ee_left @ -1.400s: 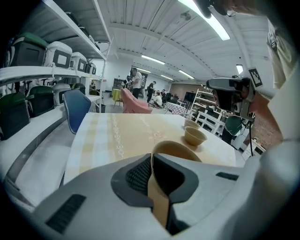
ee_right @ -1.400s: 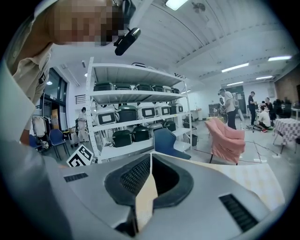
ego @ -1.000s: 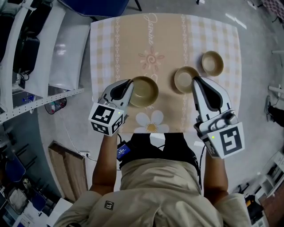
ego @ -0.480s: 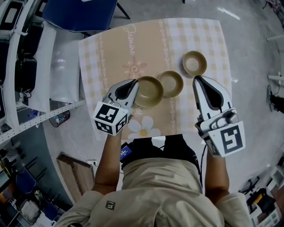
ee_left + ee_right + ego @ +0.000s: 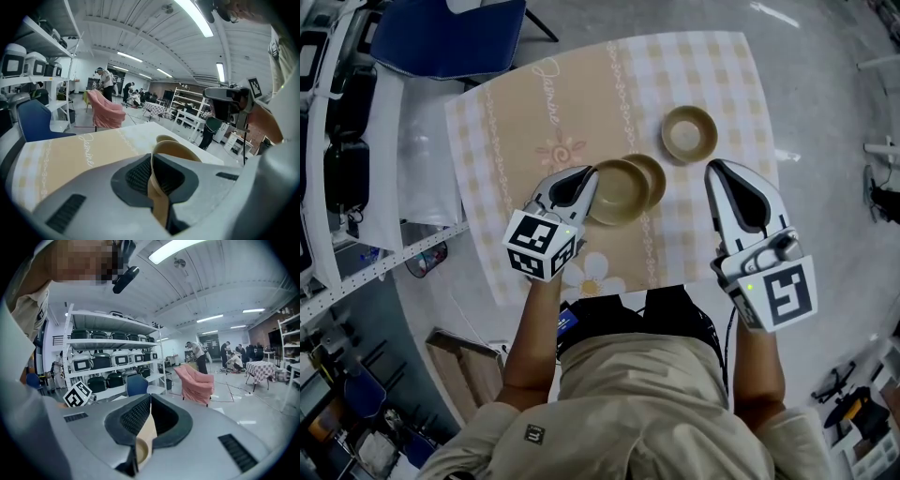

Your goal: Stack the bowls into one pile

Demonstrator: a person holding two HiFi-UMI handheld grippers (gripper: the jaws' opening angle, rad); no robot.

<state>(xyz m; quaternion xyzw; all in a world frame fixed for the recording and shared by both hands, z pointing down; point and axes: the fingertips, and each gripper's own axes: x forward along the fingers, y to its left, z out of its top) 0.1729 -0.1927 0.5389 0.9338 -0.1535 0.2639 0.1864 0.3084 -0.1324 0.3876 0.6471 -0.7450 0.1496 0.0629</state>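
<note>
Starting at the left of the head view, the checked tablecloth (image 5: 581,103) carries one script word running toward the far edge. From the left gripper view I read it as Jasmine (image 5: 88,149). My left gripper (image 5: 586,180) is clamped on the left rim of a tan bowl (image 5: 619,192), around the middle of the tabletop. That bowl overlaps the left part of a second bowl (image 5: 655,175). From here I can't tell whether it rests in it or hangs just above. A third bowl (image 5: 689,133) stands alone, apart from the pair, toward the right edge. My right gripper (image 5: 718,172) hovers by the right edge with its jaws pressed together and empty, its tip near the third bowl.
</note>
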